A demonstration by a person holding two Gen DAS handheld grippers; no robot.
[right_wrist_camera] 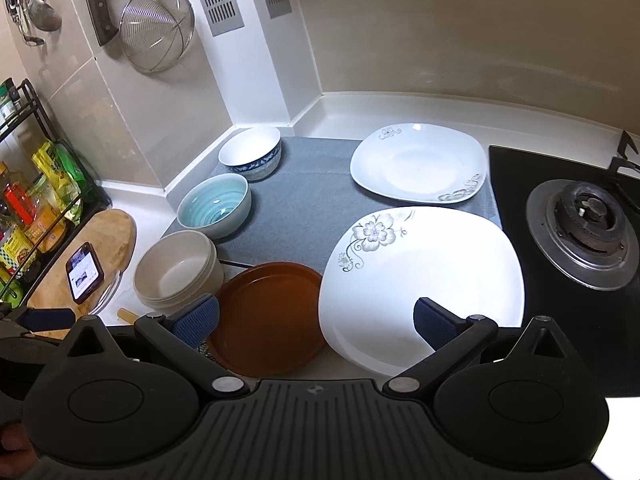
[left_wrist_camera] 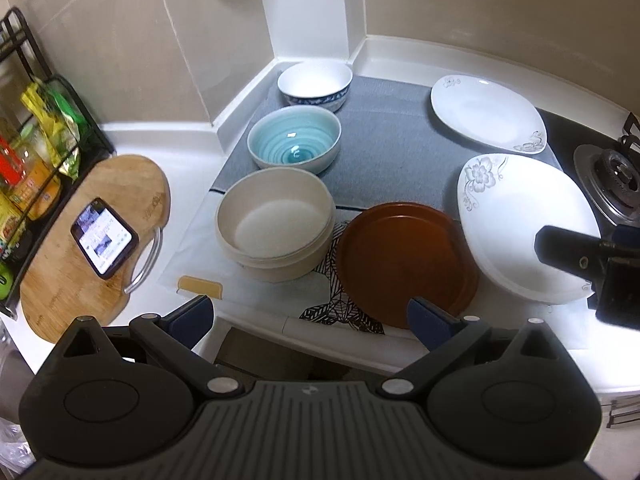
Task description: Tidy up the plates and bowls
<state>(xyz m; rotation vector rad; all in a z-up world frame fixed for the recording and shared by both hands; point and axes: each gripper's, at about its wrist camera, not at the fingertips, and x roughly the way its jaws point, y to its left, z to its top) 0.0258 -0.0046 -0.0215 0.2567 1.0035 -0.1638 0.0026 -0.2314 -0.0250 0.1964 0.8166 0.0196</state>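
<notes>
left gripper (left_wrist_camera: 310, 320) with jaws spread wide and nothing between them, held above the near counter edge; right gripper (right_wrist_camera: 316, 320) likewise spread and empty, its fingers straddling the near rims of two plates. three bowls form a column on the left: blue-patterned white bowl (left_wrist_camera: 315, 84) farthest, in the corner; teal-glazed bowl (left_wrist_camera: 294, 144) in the middle; cream bowls (left_wrist_camera: 276, 224), apparently a nested stack, nearest. the first two rest on a grey mat (left_wrist_camera: 384, 136); the cream stack sits at the mat's near edge on a white printed cloth (left_wrist_camera: 320, 308). just right of the cream stack lies a brown round plate (left_wrist_camera: 404, 264), its right rim tucked under a large white flowered plate (right_wrist_camera: 424, 280), which seems to top a stack. a second white flowered plate (right_wrist_camera: 420, 164) lies farther back on the mat, apart from the others. right of the plates, a gas burner (right_wrist_camera: 584, 236) on a black hob. far left, a wooden cutting board (left_wrist_camera: 92, 240) carrying a lit phone (left_wrist_camera: 105, 237), beside a black wire rack (left_wrist_camera: 44, 160) of packets.
</notes>
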